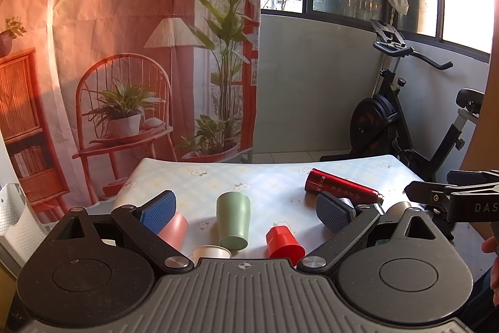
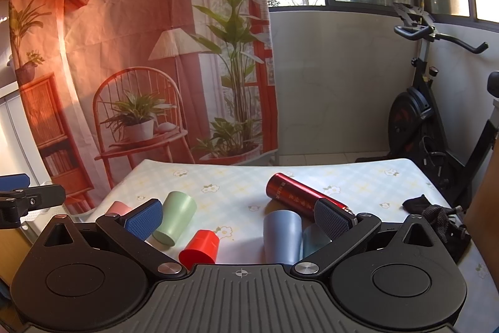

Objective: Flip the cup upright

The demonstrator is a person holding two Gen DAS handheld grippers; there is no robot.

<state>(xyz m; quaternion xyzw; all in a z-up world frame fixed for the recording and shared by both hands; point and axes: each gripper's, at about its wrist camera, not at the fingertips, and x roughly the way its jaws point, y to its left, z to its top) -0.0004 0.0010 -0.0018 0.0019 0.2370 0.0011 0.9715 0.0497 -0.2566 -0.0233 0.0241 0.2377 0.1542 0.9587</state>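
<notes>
On the tabletop (image 1: 280, 173), covered in a pale checked cloth with small flowers, the cups lie in a loose row. Farthest left is a pink cup (image 1: 176, 228), partly hidden behind the blue pad of the left hand-held gripper (image 1: 246, 213); just beside it near the front edge sits a small white cup (image 1: 212, 253). Next comes the green cup (image 1: 233, 220), lying tipped over with its flat base toward the camera in the left wrist view and its mouth pointing away. It lies between the spread fingers of the left hand-held gripper, which gapes wide and holds nothing. To its right a red cup (image 1: 283, 242) lies on its side, apart from the green one. Further right, a grey-blue cup (image 2: 282, 236) stands with its closed base up, touching a teal cup (image 2: 313, 242) beside it; both sit between the fingers of the right hand-held gripper (image 2: 238, 223), which is likewise spread wide and empty. Behind them a red metal flask (image 2: 304, 197) lies on its side, angled across the cloth. At the right end of the tabletop rests a dark crumpled cloth (image 2: 418, 203). Beyond, an exercise bike (image 2: 436, 127) stands by the window.
</notes>
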